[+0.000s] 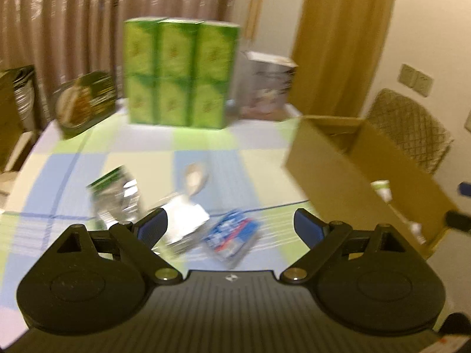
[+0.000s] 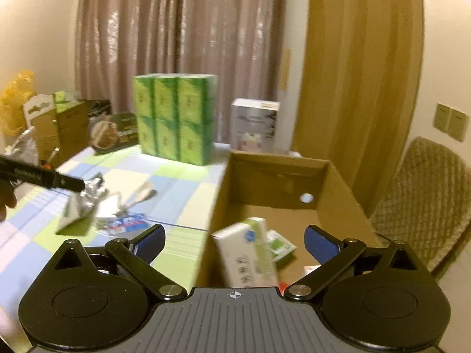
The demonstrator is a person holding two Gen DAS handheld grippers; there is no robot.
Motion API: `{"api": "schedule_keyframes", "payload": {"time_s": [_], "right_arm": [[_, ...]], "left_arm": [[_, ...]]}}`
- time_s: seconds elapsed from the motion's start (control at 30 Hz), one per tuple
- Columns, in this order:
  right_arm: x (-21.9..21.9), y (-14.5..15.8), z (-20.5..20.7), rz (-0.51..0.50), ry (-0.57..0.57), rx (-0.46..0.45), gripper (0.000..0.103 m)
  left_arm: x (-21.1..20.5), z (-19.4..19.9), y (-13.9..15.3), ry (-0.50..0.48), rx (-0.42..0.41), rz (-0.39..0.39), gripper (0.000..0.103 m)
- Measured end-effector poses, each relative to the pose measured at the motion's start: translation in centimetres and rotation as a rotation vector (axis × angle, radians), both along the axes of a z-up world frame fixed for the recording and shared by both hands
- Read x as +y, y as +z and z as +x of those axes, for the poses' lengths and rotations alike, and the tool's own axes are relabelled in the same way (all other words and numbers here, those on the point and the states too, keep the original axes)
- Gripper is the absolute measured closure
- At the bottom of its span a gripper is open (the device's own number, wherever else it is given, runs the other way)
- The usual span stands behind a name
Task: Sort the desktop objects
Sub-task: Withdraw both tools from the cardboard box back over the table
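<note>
In the left wrist view my left gripper (image 1: 229, 224) is open just above the checked tablecloth (image 1: 259, 164). Under and ahead of it lie a white and silver packet (image 1: 184, 225), a blue and red packet (image 1: 232, 235), a crumpled green and silver foil packet (image 1: 114, 197) and a pale spoon (image 1: 195, 176). In the right wrist view my right gripper (image 2: 234, 241) hangs open over the cardboard box (image 2: 273, 173). A blurred white and green carton (image 2: 247, 256) sits tilted between the spread fingers, touching neither. The left gripper's black body (image 2: 44, 178) shows at the left.
A stack of green boxes (image 1: 179, 76) stands at the back of the table, with a dark food box (image 1: 85, 103) to its left and a white box (image 1: 266, 88) to its right. A quilted chair (image 2: 424, 200) stands behind the cardboard box. More small cartons (image 2: 281, 247) lie inside it.
</note>
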State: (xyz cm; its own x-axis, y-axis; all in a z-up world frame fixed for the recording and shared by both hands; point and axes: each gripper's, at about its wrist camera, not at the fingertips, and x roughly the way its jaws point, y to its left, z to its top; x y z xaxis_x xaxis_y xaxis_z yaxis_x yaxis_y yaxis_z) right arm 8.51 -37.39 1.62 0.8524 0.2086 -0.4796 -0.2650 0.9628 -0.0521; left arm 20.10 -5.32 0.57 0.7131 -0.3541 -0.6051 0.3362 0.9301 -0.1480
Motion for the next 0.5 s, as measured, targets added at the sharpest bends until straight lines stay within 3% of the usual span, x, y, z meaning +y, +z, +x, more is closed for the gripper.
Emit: {"api": "schedule_keyframes", "payload": {"time_s": [0.23,0.5], "right_arm": [[4.9,0.3,-0.4,0.033,0.108,-0.003,0.004],[9.1,-0.8,0.1,0.024,0.196,0.02,0.004]], "left_arm": [[6.7,-0.2,-2.4,0.114,0.04,0.047,0.013],[10.1,-0.6,-5.3,0.13,0.092,0.105,0.013]]}}
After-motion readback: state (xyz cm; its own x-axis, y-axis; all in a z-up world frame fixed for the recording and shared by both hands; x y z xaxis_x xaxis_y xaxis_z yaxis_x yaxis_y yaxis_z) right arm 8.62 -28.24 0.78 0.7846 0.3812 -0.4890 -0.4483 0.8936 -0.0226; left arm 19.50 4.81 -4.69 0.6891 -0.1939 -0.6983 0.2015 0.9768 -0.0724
